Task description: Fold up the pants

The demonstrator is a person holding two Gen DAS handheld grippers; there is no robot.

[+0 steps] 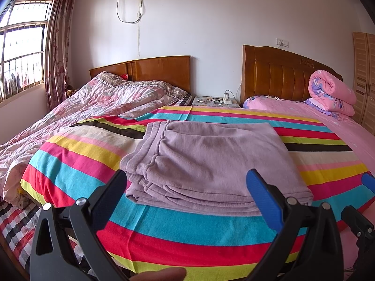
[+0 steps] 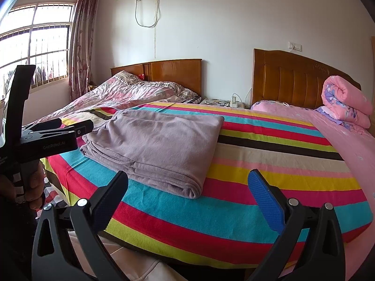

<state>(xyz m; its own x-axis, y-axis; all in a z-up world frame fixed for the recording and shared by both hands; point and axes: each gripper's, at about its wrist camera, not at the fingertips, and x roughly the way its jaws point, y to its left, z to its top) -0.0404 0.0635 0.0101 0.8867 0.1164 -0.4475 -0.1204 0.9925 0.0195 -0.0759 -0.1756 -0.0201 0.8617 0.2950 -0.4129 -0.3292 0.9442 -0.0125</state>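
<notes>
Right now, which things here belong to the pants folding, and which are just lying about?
Job:
- folded purple pants
- striped sheet under them
- left gripper, open
- right gripper, open

Lying about:
- rolled pink quilt
- floral duvet
- glasses
- charger

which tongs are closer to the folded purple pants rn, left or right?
Left. The left tongs sit open right at the near edge of the purple pants. The right tongs are open too, off the pants' right side over the striped sheet.

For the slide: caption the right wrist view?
Folded mauve fleece pants on striped bedsheet; right tongs open, empty.
</notes>
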